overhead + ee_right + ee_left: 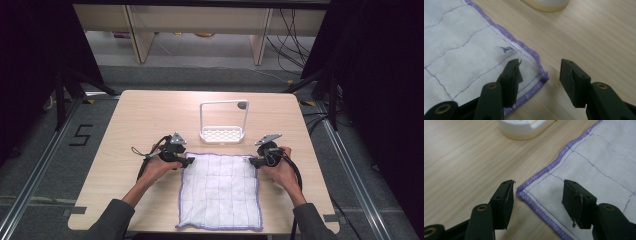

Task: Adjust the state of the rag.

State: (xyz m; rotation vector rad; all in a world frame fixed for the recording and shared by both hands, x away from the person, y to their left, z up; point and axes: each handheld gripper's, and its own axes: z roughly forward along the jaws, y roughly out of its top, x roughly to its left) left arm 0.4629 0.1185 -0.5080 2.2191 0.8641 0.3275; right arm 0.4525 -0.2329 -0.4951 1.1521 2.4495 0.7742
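- The white quilted cloth (220,190) with purple stitched edging lies flat and unfolded on the table (145,120), near the person's edge.
- The left gripper (189,161) sits at the cloth's far left corner; its jaws stand apart, straddling that corner (520,191), with neither pad pressing on it.
- The right gripper (252,161) sits at the far right corner (544,76); its jaws are apart too, one over the fabric beside the small label (504,50), the other over bare wood.
- A white rack (223,123) stands just beyond the cloth, untouched.
- Judging by this, the work is at its start: both corners lined up, neither yet pinched, any lifting or folding still ahead.
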